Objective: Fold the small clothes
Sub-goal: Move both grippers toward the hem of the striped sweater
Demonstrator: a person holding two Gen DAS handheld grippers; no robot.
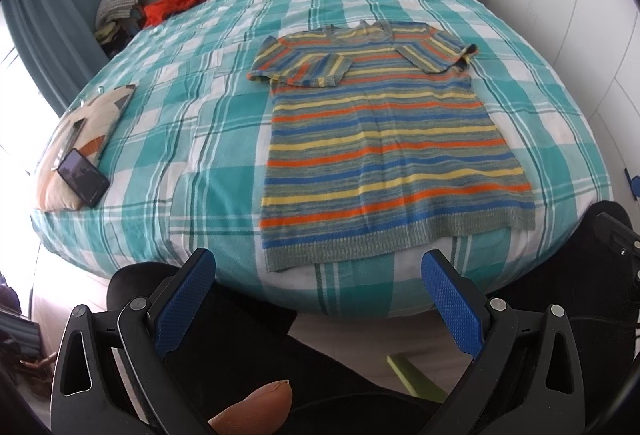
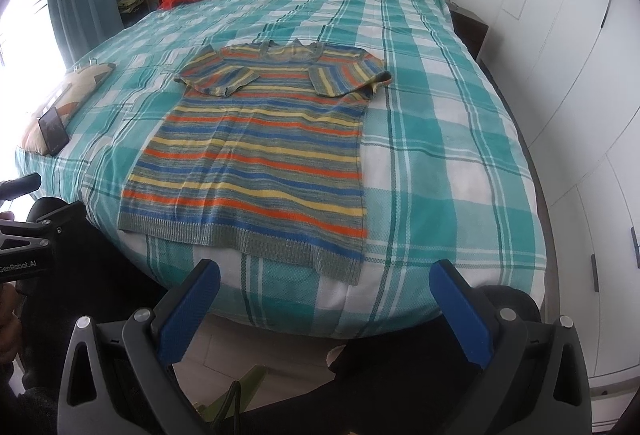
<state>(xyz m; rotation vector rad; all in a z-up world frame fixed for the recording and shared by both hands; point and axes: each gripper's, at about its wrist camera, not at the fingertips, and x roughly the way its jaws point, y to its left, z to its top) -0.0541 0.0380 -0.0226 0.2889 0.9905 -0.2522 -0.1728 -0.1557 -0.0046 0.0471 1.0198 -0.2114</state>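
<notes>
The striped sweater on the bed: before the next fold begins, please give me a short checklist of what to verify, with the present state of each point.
1. Striped sweater lies flat on the bed: ok.
2. Both sleeves folded in over the chest: ok.
3. Left gripper open and holding nothing: ok.
4. Right gripper open and holding nothing: ok.
5. Phone and cushion lie apart from the sweater: ok.
6. Right sleeve cuff smooth: not ok, its edge is curled up.

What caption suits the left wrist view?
Open left gripper faces striped top, sleeves folded in, on checked bed.
</notes>
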